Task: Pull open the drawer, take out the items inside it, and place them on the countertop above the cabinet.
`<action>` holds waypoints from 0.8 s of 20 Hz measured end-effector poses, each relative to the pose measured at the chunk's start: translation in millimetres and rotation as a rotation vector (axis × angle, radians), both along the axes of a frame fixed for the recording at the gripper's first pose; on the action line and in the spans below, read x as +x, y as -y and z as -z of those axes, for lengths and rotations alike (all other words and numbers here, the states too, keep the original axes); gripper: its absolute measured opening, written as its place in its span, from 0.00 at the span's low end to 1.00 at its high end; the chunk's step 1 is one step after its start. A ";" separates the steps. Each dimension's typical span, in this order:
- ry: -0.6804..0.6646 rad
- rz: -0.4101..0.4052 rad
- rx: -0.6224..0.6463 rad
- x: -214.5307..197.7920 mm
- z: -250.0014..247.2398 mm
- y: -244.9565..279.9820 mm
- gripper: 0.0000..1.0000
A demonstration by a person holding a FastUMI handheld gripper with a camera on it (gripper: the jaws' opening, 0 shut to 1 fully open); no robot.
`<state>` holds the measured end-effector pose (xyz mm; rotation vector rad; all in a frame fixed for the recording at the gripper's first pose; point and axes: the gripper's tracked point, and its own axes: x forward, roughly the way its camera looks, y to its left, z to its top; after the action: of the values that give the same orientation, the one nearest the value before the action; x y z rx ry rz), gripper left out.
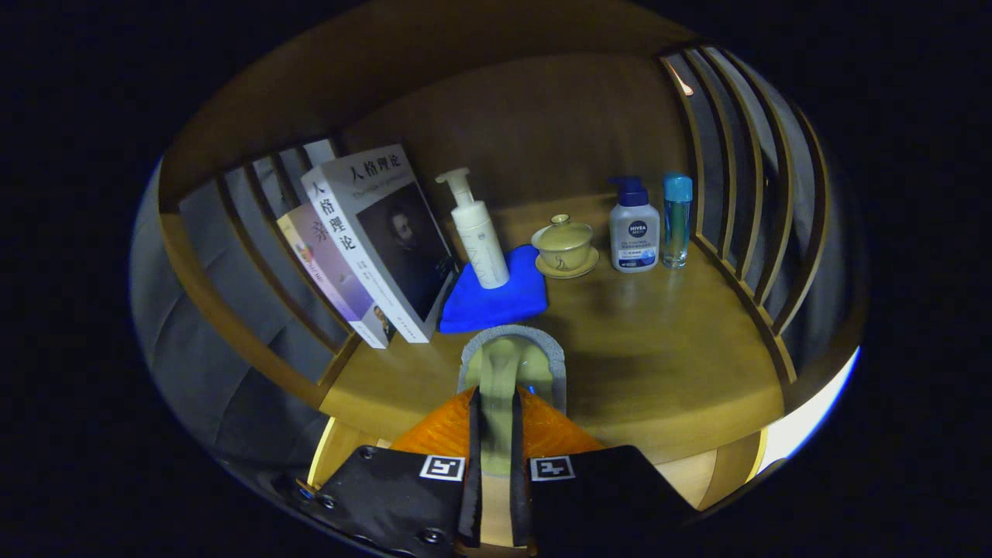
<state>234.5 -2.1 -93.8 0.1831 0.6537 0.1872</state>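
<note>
Between fingers (496, 422), pale sponge (511, 364).

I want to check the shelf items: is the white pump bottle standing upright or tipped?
Slightly tilted but standing: the white pump bottle rests on the blue cloth, pump on top, beyond the gripper.

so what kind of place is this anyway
Probably a mock-up home shelf or cabinet top: a wooden countertop with slatted sides, holding books, toiletry bottles and a lidded teacup. The gripper is nearly shut.
</note>
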 end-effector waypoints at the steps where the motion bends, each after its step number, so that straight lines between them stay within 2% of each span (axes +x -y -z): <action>1: -0.008 0.008 0.010 5.7 1.9 -0.9 0.17; 5: -0.047 0.051 0.047 30.9 10.6 -2.4 0.17; 10: -0.024 0.071 -0.065 50.5 6.6 8.1 0.19; 16: -0.030 0.081 -0.114 56.4 18.5 9.1 0.25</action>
<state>290.9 -11.3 -112.3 0.1026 0.6831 0.0688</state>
